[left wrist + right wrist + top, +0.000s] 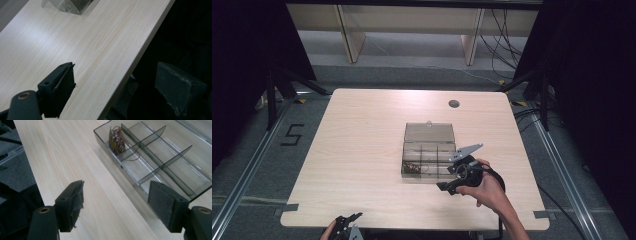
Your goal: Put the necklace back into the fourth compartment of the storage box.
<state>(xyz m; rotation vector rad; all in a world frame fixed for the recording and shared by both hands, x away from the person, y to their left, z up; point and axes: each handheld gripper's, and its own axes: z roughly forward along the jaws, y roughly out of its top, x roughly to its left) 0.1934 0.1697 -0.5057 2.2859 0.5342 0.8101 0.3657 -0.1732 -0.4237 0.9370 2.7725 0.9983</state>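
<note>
On the pale wooden counter [362, 150] a clear smoky plastic organizer box [428, 159] lay open, a little toward three o'clock from the counter's centre, its lid [430, 132] folded back flat toward twelve o'clock. Thin dividers split the tray into compartments. A tangle of brownish rubber bands [413, 168] sat in the compartment at the box's seven o'clock corner; in the right gripper view the same tangle [116, 141] rested against the end wall, with one loose band trailing under a divider into the next cell. The other compartments looked bare.

The right claw [446, 187] hovered just beside the box's five o'clock corner, held in the person's right hand [484, 189], with its grey three-cornered plate toward twelve o'clock. Its jaws stood spread wide with nothing between them. In the right gripper view the right claw [116, 206] had one jaw over bare wood and the other above the tray's near wall [140, 187]; whether that jaw touched the wall could not be told.

The left claw [353, 217] sat at the counter's six o'clock edge, well apart from the box. In the left gripper view the left claw [120, 92] was likewise spread and empty, one jaw over the wood and the other beyond the counter's edge, with a corner of the box [70, 4] far off at twelve o'clock.
</note>
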